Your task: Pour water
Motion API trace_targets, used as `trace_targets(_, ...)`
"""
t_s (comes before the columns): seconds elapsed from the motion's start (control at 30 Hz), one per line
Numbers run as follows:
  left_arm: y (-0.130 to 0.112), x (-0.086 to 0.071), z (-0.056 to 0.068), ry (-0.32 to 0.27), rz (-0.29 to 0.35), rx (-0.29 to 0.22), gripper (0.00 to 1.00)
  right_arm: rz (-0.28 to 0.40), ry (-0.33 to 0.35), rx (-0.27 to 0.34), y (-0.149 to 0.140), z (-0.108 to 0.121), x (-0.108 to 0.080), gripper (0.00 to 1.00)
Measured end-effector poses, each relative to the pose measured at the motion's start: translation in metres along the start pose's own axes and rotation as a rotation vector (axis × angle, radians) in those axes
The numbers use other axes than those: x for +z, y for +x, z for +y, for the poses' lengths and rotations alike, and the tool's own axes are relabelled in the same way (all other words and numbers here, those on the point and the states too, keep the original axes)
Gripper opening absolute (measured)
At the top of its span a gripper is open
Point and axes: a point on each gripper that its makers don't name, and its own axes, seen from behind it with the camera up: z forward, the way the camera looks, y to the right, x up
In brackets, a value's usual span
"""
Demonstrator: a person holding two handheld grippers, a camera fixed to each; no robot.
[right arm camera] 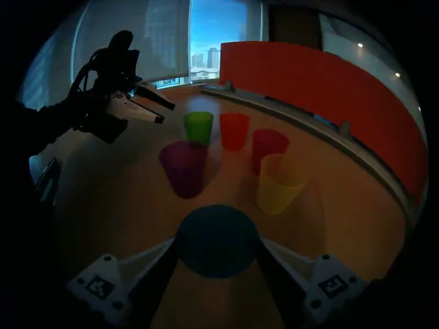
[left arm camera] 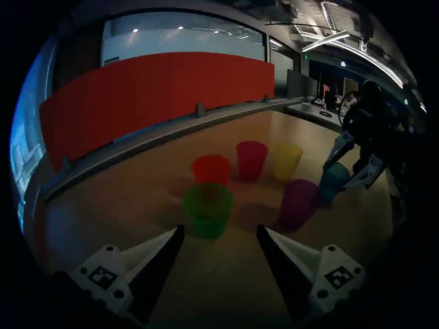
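Six plastic cups stand on a wooden table (left arm camera: 137, 203). My left gripper (left arm camera: 220, 228) is open, its fingers just short of the green cup (left arm camera: 207, 209). Behind that are an orange cup (left arm camera: 211, 169), a crimson cup (left arm camera: 251, 159) and a yellow cup (left arm camera: 287, 160), with a purple cup (left arm camera: 298, 203) to the right. My right gripper (right arm camera: 217, 241) is shut on the teal cup (right arm camera: 217, 247), low over the table beside the purple cup (right arm camera: 184, 167). From the left gripper view, the right gripper (left arm camera: 336, 176) and teal cup (left arm camera: 333, 182) are at the right. I see no water.
A long red partition (left arm camera: 159, 93) and a grey rail (left arm camera: 164, 134) run along the table's far edge. A person's dark sleeve (right arm camera: 44, 123) holds the left gripper (right arm camera: 168, 112) above the table's left side. Bare wood lies in front of the cups. Windows (right arm camera: 211, 33) are behind.
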Motion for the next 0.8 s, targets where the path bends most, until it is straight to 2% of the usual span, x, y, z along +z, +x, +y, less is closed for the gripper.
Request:
trace_targets(0.33, -0.006, 0.013, -0.011, 0.017, -0.029, -0.011, 0.98, 0.005, 0.01, -0.009, 0.001, 0.0, 0.0, 0.92)
trace_targets(0.8, -0.014, 0.043, -0.021, 0.009, -0.063, -0.037, 0.98, 0.012, 0.022, -0.008, 0.002, 0.0, 0.0, 0.92)
